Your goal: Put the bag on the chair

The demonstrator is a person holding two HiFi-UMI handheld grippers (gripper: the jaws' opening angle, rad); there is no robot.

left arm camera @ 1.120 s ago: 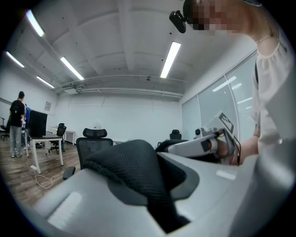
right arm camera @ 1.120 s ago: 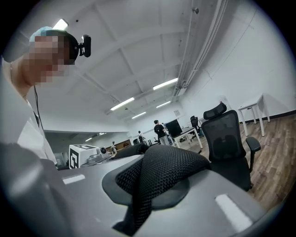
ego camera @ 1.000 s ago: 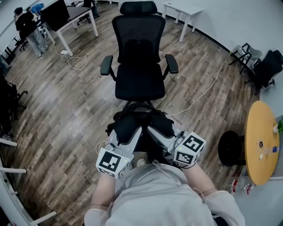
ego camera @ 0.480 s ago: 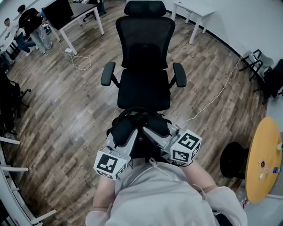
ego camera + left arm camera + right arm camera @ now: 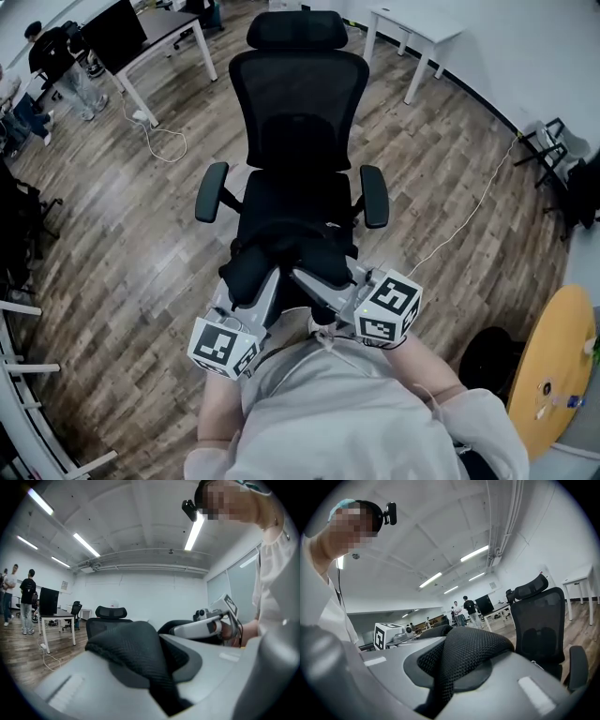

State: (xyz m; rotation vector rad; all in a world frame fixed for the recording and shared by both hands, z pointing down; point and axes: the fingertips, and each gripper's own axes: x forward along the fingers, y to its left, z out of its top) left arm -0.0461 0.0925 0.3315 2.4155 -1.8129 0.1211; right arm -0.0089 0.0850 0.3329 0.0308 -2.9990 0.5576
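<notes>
A black office chair [image 5: 298, 187] faces me in the head view, its seat just beyond my hands. The black bag [image 5: 291, 255] hangs between both grippers, over the front edge of the seat. My left gripper [image 5: 262, 286] is shut on one black mesh strap [image 5: 136, 653] of the bag. My right gripper [image 5: 314, 279] is shut on the other mesh strap [image 5: 464, 660]. The chair back [image 5: 539, 620] stands close on the right in the right gripper view. In the left gripper view the chair [image 5: 108, 617] shows behind the strap, and the right gripper [image 5: 206, 625] is beside it.
A round yellow table [image 5: 553, 370] and a black stool base [image 5: 487, 352] stand at the right. White desks [image 5: 412, 33] line the back wall. A white cable [image 5: 469, 216] crosses the wood floor. People [image 5: 42, 56] stand by a desk [image 5: 164, 37] at the far left.
Both grippers have carried the bag forward to the chair; it has gone from short of the chair to over the seat's front edge. The grips on the straps are unchanged.
</notes>
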